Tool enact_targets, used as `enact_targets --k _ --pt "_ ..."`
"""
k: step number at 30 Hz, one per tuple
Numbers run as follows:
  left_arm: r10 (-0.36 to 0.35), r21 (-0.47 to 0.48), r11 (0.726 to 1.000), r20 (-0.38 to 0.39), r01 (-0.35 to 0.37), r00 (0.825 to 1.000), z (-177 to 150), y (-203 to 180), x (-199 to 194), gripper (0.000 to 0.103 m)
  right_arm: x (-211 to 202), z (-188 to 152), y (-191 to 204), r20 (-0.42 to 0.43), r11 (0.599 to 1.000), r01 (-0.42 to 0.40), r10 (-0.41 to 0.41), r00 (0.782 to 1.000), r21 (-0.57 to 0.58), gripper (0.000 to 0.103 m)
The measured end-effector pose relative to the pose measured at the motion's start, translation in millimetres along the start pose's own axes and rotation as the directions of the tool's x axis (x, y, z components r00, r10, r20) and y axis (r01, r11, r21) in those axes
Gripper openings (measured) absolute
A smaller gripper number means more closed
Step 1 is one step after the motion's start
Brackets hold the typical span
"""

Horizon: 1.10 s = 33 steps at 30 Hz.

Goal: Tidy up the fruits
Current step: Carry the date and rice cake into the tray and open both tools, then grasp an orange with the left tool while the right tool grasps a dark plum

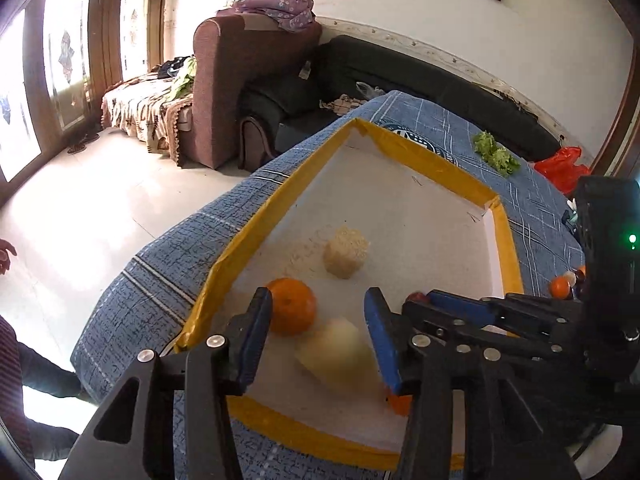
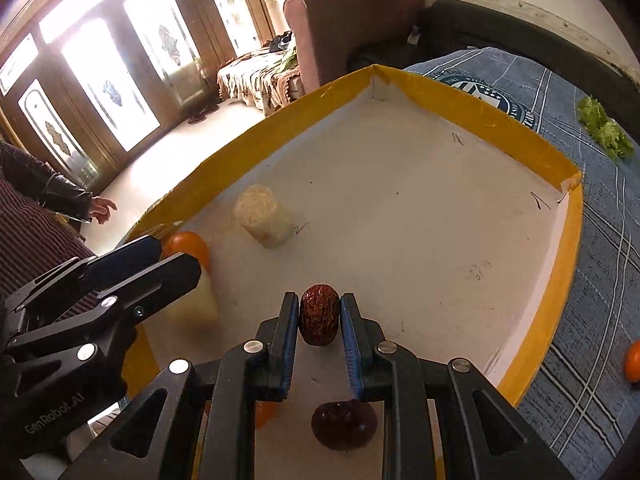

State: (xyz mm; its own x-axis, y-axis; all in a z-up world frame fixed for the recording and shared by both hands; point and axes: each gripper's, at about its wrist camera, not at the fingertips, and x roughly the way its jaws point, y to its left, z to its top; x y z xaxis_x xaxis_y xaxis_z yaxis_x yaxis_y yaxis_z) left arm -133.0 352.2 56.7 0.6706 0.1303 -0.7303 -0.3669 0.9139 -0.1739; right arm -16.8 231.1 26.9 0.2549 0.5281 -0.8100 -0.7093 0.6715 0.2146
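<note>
A white tray with a yellow rim [image 1: 432, 164] [image 2: 472, 120] lies on a blue cloth. My left gripper [image 1: 318, 334] is open above a pale pear [image 1: 340, 354], which lies in the tray beside an orange [image 1: 292, 306]; both also show in the right wrist view, the pear [image 2: 196, 304] and the orange [image 2: 188, 244]. My right gripper [image 2: 319, 316] is shut on a wrinkled red date [image 2: 319, 314] held over the tray. A dark red fruit [image 2: 344, 424] lies under it. A beige rough lump [image 1: 346, 252] [image 2: 266, 216] sits mid-tray.
A small orange fruit [image 1: 400, 402] lies in the tray near my left gripper's right finger. Another orange [image 2: 633, 360] [image 1: 560, 286] lies on the cloth right of the tray. Lettuce [image 1: 496, 154] [image 2: 606, 130] lies on the far cloth. Sofas stand behind.
</note>
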Motion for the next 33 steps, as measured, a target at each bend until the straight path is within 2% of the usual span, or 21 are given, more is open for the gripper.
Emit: enact_targets --k 1,3,6,7,9,12,14,15,18,29,33 --pt "0.005 -0.001 1.0 0.007 -0.005 1.0 -0.8 -1.2 -4.3 0.051 -1.2 -0.3 1.2 0.006 1.0 -0.003 0.003 1.0 0.002 0.028" --pt "0.015 0.006 1.0 0.023 -0.015 1.0 -1.3 -4.9 -11.2 0.052 -10.6 -2.6 -2.5 0.028 1.0 -0.005 0.005 1.0 0.008 0.04" --pt "0.078 0.04 0.996 0.078 -0.081 0.994 -2.7 -16.4 -27.6 0.057 -29.3 -9.9 -5.8 0.075 0.999 0.035 -0.035 0.997 0.004 0.041" --pt "0.117 0.052 0.991 0.102 -0.122 0.988 -2.9 -20.2 -33.2 0.062 -39.2 -14.9 -7.7 0.096 0.998 0.056 -0.056 0.994 0.008 0.041" --pt "0.211 0.075 0.971 0.158 -0.225 0.965 -2.3 -29.9 -43.9 0.066 -53.8 -20.5 -9.6 0.127 0.996 0.091 -0.093 0.988 0.017 0.044" --pt "0.311 0.077 0.94 0.203 -0.332 0.928 -2.8 -37.5 -55.0 0.068 -74.6 -17.3 -9.0 0.169 0.992 0.12 -0.123 0.978 0.029 0.047" --pt "0.32 0.084 0.935 0.216 -0.344 0.923 -4.5 -41.0 -61.0 0.072 -87.8 -13.1 -6.6 0.193 0.992 0.12 -0.127 0.973 0.048 0.048" --pt "0.323 0.094 0.932 0.22 -0.35 0.92 -5.6 -44.1 -63.6 0.074 -94.9 -15.1 -7.1 0.208 0.992 0.115 -0.124 0.97 0.057 0.053" --pt "0.317 0.116 0.93 0.23 -0.349 0.92 -6.5 -56.1 -70.5 0.074 -112.4 -32.1 -11.7 0.254 0.991 0.11 -0.126 0.959 0.078 0.065" --pt "0.221 0.222 0.935 0.241 -0.275 0.945 -23.7 -112.8 -84.0 0.074 -127.8 -91.6 -65.4 0.214 0.967 0.152 -0.196 0.957 0.206 0.065" --pt "0.136 0.23 0.957 0.187 -0.178 0.973 -25.9 -120.5 -81.4 0.074 -142.6 -112.0 -97.5 0.207 0.95 0.166 -0.225 0.952 0.265 0.065"
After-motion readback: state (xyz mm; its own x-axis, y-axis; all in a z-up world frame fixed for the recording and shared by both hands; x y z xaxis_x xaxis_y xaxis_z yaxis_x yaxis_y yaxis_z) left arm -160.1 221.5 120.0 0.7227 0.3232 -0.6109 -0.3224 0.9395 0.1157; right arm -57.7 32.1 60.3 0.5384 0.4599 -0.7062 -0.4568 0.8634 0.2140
